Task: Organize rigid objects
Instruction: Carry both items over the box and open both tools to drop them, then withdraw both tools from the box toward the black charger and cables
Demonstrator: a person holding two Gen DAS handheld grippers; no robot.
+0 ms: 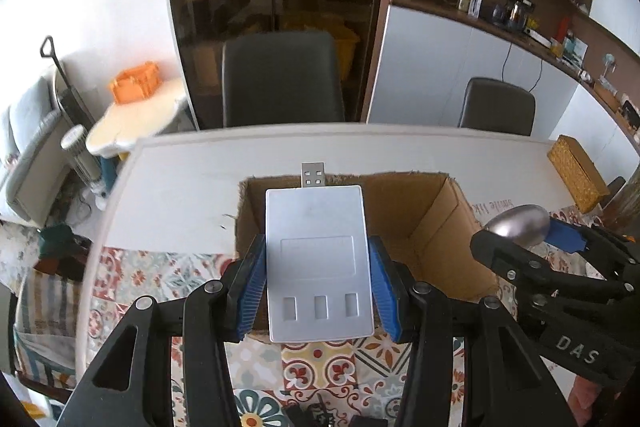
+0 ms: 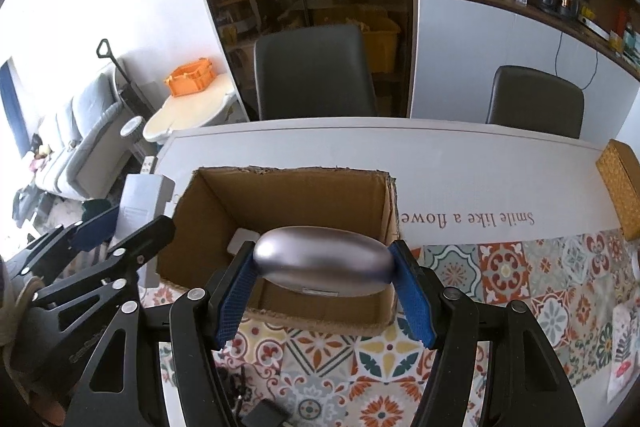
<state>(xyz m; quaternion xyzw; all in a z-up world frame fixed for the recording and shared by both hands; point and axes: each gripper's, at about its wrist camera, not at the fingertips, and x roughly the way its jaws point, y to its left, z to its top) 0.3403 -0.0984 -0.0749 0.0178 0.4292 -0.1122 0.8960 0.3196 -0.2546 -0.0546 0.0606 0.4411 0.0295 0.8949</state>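
Note:
My left gripper (image 1: 318,283) is shut on a flat white USB device (image 1: 318,259), its metal plug pointing away, held above the near left part of an open cardboard box (image 1: 436,227). My right gripper (image 2: 326,283) is shut on a smooth silver oval case (image 2: 324,263), held crosswise over the near wall of the cardboard box (image 2: 288,195). A white object (image 2: 240,241) lies on the box floor. From the left wrist view the right gripper (image 1: 532,239) shows at the right with the silver case (image 1: 518,225). In the right wrist view the left gripper (image 2: 120,227) and white device (image 2: 140,195) are at left.
The box stands on a table (image 2: 480,167) with a white runner and patterned tile cloth (image 2: 520,267). A woven yellow box (image 1: 576,177) sits at the far right edge. Two dark chairs (image 1: 280,79) stand behind the table. Small dark items (image 2: 260,411) lie near the front edge.

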